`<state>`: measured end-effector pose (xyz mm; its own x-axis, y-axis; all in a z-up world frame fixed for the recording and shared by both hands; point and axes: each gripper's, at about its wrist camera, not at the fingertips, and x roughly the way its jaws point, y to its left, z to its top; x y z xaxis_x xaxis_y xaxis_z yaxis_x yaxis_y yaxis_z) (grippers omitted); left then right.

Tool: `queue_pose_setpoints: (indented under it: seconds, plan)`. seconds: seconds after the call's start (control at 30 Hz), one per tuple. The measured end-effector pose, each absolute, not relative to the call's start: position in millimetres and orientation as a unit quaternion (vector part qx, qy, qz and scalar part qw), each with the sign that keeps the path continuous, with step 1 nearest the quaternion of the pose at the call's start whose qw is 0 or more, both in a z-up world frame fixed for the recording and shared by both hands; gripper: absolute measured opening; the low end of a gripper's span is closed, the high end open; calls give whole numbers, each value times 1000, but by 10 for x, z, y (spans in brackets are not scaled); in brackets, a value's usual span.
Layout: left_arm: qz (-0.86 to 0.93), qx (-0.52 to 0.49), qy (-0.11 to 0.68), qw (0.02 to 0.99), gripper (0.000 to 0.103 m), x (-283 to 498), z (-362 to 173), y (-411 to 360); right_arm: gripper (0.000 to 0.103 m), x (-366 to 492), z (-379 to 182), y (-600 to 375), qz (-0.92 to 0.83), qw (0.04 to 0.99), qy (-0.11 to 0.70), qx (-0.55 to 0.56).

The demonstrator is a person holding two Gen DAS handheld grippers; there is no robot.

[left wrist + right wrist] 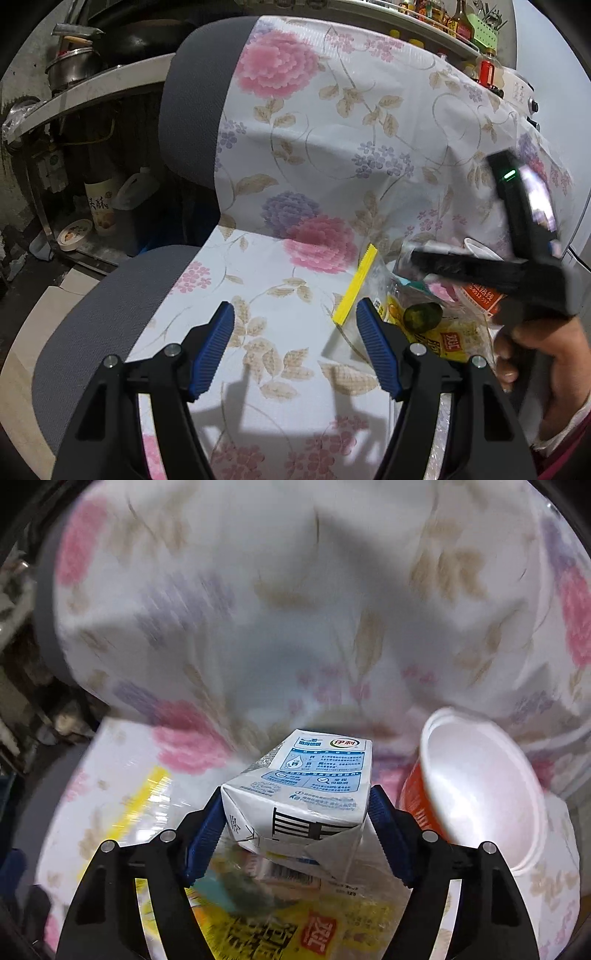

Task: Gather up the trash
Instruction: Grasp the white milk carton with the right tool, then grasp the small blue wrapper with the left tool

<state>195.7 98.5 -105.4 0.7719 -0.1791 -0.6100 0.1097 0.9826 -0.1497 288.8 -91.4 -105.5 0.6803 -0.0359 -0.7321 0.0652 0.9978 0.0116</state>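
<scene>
My right gripper (297, 823) is shut on a white and blue milk carton (306, 786), held above a clear bag with a yellow zip strip (147, 797) and a yellow wrapper (295, 930) inside. An orange paper cup (476, 786) with a white inside lies on its side to the right. In the left wrist view my left gripper (295, 347) is open and empty over the flowered cover, left of the clear bag (436, 325). The bag holds a green lime (423, 315). The right gripper's body (517, 258) hovers over the bag.
The trash lies on a grey chair (188, 110) draped with a flowered plastic cover (332, 147). A kitchen shelf (92, 88) with pots and bottles stands behind on the left. A counter with sauce bottles (458, 22) runs along the back right.
</scene>
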Motion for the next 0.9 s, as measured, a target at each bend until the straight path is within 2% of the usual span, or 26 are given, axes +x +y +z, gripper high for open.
queue_pose_setpoints:
  seconds: [0.17,0.3,0.4,0.47,0.63,0.9]
  plan:
    - [-89,-49,319,942,67,1836,-918,907,76,2364,-524,-1106,11,940,340,33]
    - [-120,-40,313,941,67,1764,-830,646,76,1882,-328,-1378,13,951,307,34]
    - [-145,-36,319,936,65,1788,-820,408,76,1605,-325,-1572,2,956,292,20]
    - [-155,-33,327,932,58,1846,-854,264,76,1414,-327,-1693,-10,959,284,11]
    - [-164,-51,364,916,56,2150,-1002,-32,76,1194,-457,-1890,-28,960,277,4]
    - [-147,-77,431,887,41,2620,-1301,-211,77,1053,-544,-2069,-35,961,273,2]
